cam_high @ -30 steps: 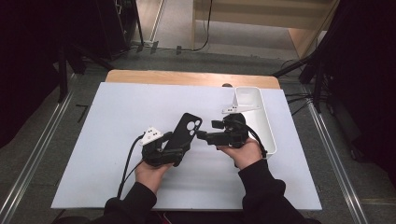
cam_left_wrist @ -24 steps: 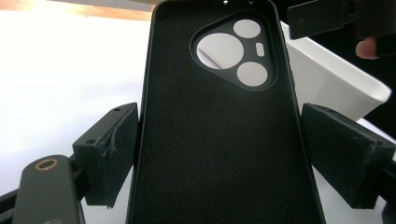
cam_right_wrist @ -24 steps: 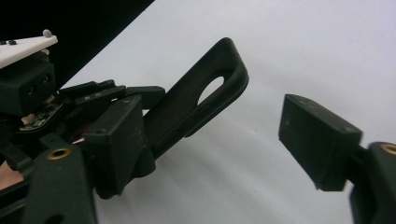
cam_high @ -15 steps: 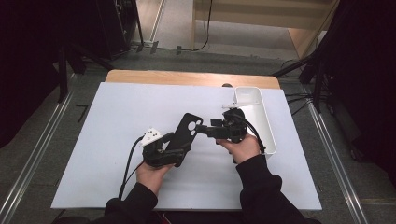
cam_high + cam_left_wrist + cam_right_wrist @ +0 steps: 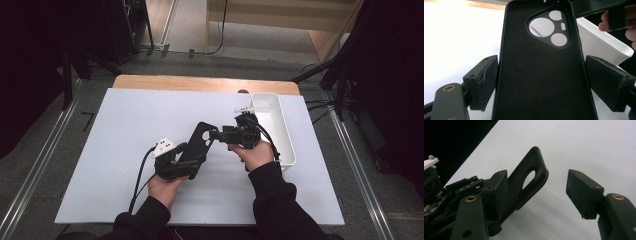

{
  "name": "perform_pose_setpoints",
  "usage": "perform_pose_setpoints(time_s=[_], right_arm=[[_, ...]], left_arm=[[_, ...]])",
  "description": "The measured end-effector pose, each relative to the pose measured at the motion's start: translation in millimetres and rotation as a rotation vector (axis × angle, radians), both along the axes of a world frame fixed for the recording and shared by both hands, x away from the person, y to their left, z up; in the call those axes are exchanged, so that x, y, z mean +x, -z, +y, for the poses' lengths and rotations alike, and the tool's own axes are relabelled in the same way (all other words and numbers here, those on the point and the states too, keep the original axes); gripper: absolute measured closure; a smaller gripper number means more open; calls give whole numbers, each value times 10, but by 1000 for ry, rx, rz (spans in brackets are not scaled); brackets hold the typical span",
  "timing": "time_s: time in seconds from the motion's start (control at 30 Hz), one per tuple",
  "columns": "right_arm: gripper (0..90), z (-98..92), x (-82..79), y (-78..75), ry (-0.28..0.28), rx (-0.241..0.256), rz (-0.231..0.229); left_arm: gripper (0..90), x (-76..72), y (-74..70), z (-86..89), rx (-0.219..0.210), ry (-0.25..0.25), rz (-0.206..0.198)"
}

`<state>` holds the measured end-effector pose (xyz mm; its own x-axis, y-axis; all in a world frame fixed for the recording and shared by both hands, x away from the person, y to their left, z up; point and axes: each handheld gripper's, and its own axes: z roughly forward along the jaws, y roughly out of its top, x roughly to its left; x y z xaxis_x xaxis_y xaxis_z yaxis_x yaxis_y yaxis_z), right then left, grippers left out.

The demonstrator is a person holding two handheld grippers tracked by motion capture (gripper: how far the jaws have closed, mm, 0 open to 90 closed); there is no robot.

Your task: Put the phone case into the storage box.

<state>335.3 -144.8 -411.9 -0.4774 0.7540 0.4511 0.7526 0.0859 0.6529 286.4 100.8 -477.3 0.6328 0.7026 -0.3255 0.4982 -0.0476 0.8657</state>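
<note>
one phone case (image 5: 198, 145), one white bin (image 5: 274, 125), two grippers (image 5: 176, 159)

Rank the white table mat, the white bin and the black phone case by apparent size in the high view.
1. white table mat
2. white bin
3. black phone case, though it is tilted, so partly foreshortened.

White work surface (image 5: 125, 150): a flat sheet covering most of the table, bare where visible and spreading out beyond the fingers on all sides. Wooden table edge (image 5: 175, 83): a tan strip exposed along the far side, well beyond the fingers. White tray (image 5: 280, 135): long, narrow, open-topped, lying just beside the fingers on the right; contents uncertain, possibly one small clear item at its far end. Grey floor (image 5: 190, 30) and metal rails (image 5: 30, 175) flank the table.
</note>
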Motion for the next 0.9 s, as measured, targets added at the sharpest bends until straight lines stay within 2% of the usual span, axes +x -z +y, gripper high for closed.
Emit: perform_pose_setpoints(time_s=[0.17, 0.3, 0.57, 0.77, 0.87, 0.9], right_arm=[[362, 21, 51, 33, 5, 13, 31], [381, 51, 91, 61, 3, 33, 48], [456, 100, 145, 98, 3, 33, 85], [544, 93, 169, 123, -3, 28, 90], [642, 86, 179, 131, -6, 43, 96], [650, 87, 179, 130, -6, 40, 95]], left_arm=[[139, -4, 4, -15, 4, -24, -2], [140, -2, 6, -14, 28, -28, 6], [139, -26, 8, -47, 33, -33, -10], [139, -58, 0, -62, 27, -33, -31], [138, -65, 8, -74, 30, -30, -28], [138, -64, 18, -74, 29, -27, -30]])
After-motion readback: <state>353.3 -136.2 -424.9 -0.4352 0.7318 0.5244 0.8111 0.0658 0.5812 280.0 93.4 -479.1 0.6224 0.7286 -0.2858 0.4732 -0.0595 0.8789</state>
